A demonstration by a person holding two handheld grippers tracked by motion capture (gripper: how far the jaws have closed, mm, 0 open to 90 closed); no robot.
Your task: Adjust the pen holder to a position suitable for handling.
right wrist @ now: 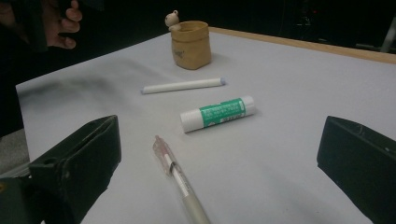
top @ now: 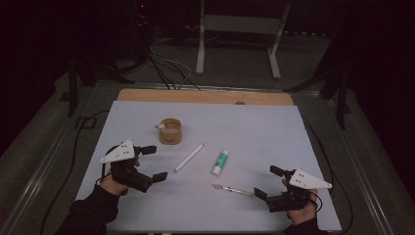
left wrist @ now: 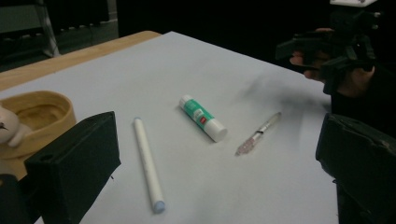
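Fingers on both of our grippers stand wide apart and hold nothing. Our left gripper [top: 152,164] hovers over the near left part of the counter [top: 274,132], its fingers [left wrist: 77,161] spread, with the white marker [top: 189,157] lying just ahead of them and touching neither. Our right gripper [top: 268,182] sits at the near right, its fingers [right wrist: 79,161] equally spread; the clear pen [right wrist: 182,184] lies flat on the counter between them in the right gripper view, its near end close to the lower finger, though we cannot tell whether they touch. Between marker and pen lies the green-and-white glue stick [top: 220,162], apart from both. Farther back on the left stands a tan cup [top: 170,130] with a small pale figure on its rim.
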